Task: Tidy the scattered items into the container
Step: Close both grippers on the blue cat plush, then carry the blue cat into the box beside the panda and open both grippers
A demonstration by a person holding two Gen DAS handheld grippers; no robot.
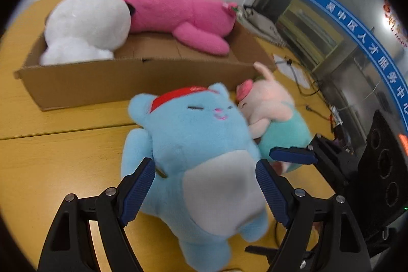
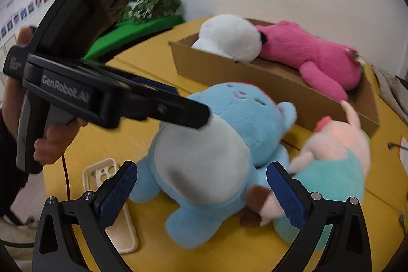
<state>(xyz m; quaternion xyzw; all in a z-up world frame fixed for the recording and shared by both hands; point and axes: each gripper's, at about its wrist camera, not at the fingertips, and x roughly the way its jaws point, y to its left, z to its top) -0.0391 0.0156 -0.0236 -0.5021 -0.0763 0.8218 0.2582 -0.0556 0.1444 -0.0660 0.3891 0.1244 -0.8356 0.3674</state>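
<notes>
Reading "GenRobot.AI", left gripper [image 2: 201, 116], blue plush [image 2: 216, 144]

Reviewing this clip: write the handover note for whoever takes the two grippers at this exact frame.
Left gripper: jaws wide open around the belly of the light blue plush bear with red cap, not visibly squeezing.
Right gripper: open, aimed at the same bear's underside.
Done: round white plush toy and long pink plush toy lie in the brown cardboard box.
Left: the blue bear and the pale pink plush in teal outfit beside it lie on the yellow table in front of the box. Box both.
</notes>
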